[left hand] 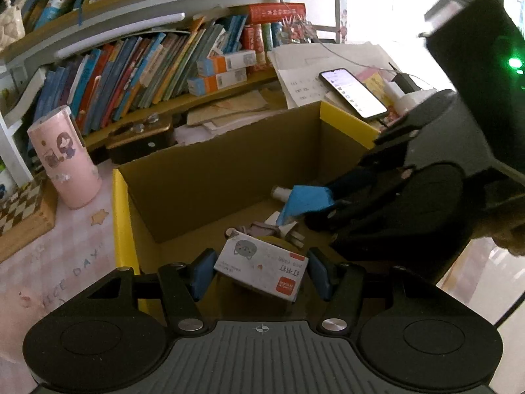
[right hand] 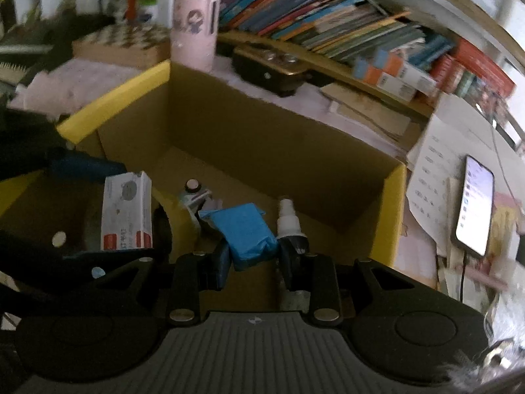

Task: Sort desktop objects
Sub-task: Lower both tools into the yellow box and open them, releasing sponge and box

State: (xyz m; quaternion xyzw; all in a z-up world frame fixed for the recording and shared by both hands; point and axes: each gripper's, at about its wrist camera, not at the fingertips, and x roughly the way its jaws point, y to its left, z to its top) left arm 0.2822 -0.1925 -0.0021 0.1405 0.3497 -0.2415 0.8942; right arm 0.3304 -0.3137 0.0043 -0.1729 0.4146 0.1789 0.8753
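Observation:
My left gripper [left hand: 261, 274] is shut on a white staples box [left hand: 262, 264] with a red label, held over the open cardboard box [left hand: 122, 216]. My right gripper [right hand: 256, 257] is shut on a blue packet [right hand: 247, 231] above the same cardboard box [right hand: 398, 216]. In the left wrist view the blue packet [left hand: 303, 200] hangs from the right gripper at the right. The right wrist view shows the staples box [right hand: 126, 211] at the left, under a blue pad [right hand: 85, 165] of the left gripper. A small white spray bottle [right hand: 288, 220] and small bits lie on the box floor.
A pink cup [left hand: 65, 161] stands left of the cardboard box beside a chessboard [left hand: 19, 210]. A lit phone [left hand: 352, 93] lies on papers to the right. A black and gold case [left hand: 141, 138] and rows of books [left hand: 137, 75] sit behind the box.

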